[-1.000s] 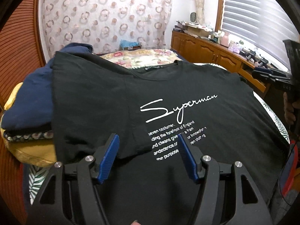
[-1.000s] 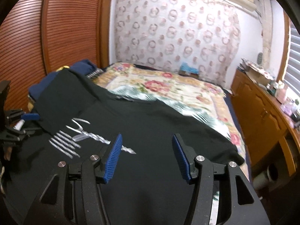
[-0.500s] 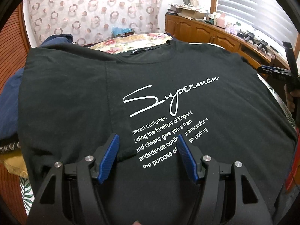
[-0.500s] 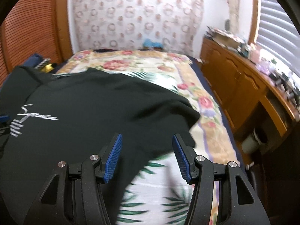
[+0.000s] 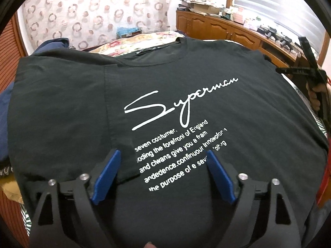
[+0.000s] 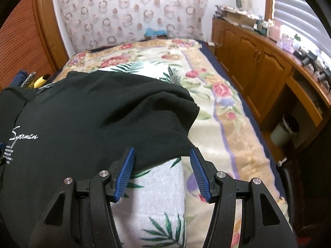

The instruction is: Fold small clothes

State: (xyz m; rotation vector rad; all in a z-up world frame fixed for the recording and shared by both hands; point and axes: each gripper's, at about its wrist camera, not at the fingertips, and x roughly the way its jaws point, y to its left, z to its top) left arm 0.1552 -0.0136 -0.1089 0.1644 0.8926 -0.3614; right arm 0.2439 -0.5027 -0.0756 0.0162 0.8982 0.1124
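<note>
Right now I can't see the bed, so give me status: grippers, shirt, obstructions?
Left gripper open above the print. Right gripper open at black T-shirt sleeve edge. Shirt flat, left sleeve folded in. Clothes pile alongside.

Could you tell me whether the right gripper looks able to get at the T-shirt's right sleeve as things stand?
Probably yes: the right gripper is open, and the sleeve of the black T-shirt lies just ahead on the bed, with nothing lying between them.

Black T-shirt (image 5: 238,107), white lettering
</note>
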